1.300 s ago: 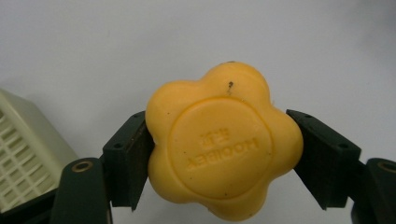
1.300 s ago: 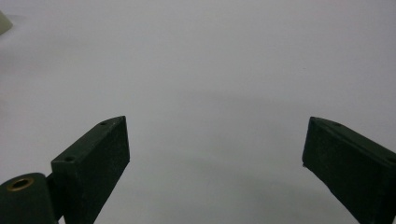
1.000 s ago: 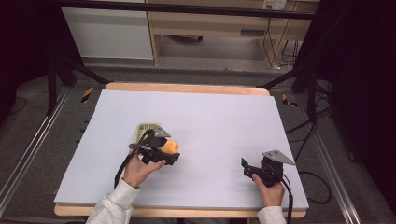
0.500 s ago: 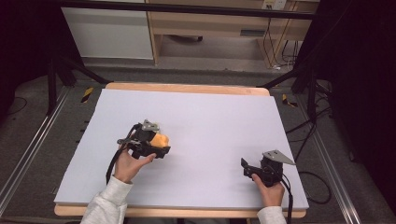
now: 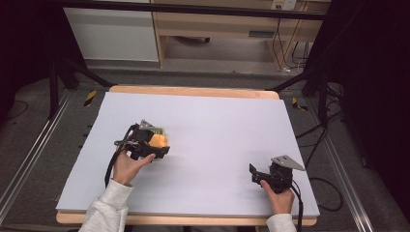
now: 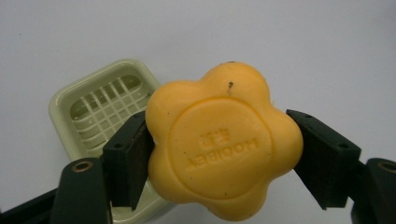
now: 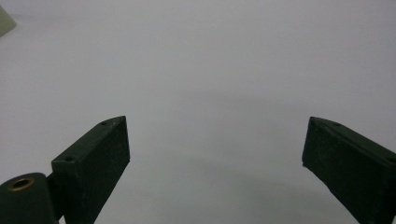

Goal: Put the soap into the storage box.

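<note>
Left gripper (image 6: 224, 154) clamps a yellow-orange, flower-shaped bar of soap (image 6: 223, 147) between its black jaws, which press on two opposite lobes. It holds the soap just above a pale green plastic soap dish with a slatted grid floor (image 6: 100, 109), which sits on the left half of the lavender worktop (image 5: 217, 125), nearer the front edge. The bar looks stiff, fairly light and probably slick, and its rounded lobes could let it twist, so the notches between lobes seem the surer hold. Right gripper (image 7: 215, 154) rests near the front right corner, jaws spread wide and empty.
</note>
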Demonstrator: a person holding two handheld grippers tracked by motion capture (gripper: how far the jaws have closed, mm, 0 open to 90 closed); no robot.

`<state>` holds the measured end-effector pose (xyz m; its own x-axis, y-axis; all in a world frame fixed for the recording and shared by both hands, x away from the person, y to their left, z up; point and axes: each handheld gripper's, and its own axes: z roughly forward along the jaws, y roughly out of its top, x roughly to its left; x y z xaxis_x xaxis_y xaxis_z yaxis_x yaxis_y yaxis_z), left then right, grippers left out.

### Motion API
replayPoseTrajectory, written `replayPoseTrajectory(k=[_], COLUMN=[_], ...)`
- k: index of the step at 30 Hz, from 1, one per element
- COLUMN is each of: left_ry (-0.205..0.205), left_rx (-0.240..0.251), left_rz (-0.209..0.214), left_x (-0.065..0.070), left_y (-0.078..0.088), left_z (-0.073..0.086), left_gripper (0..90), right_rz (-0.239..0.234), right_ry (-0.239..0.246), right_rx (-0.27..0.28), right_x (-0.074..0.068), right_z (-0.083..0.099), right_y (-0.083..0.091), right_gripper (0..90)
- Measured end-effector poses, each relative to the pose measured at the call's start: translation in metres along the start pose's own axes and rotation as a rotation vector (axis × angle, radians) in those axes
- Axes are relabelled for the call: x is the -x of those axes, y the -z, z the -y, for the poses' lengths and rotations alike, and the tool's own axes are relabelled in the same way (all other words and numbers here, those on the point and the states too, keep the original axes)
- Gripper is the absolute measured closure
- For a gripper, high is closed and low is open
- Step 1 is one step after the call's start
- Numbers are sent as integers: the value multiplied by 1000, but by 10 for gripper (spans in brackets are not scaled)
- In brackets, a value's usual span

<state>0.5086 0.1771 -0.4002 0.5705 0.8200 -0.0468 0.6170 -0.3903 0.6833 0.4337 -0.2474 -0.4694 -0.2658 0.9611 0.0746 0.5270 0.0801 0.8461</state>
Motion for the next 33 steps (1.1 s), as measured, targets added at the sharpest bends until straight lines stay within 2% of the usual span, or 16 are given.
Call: replayPoseTrajectory(k=[15,23,33], left_ry=[30,56,76], left_rx=[-13,-9,-15], left_rz=[-35,-52,-62], left_x=[-15,-28,-41], left_y=[-4,-6,-15], left_z=[-1,-2,-4], left_gripper=[268,268,268], right_rz=[-6,-2,-8], right_ry=[1,10,1], right_rx=[3,2,-2], right_x=[0,0,-1], right_z=[0,0,0], right_y=[-1,-1,-1], right_gripper=[80,79,79])
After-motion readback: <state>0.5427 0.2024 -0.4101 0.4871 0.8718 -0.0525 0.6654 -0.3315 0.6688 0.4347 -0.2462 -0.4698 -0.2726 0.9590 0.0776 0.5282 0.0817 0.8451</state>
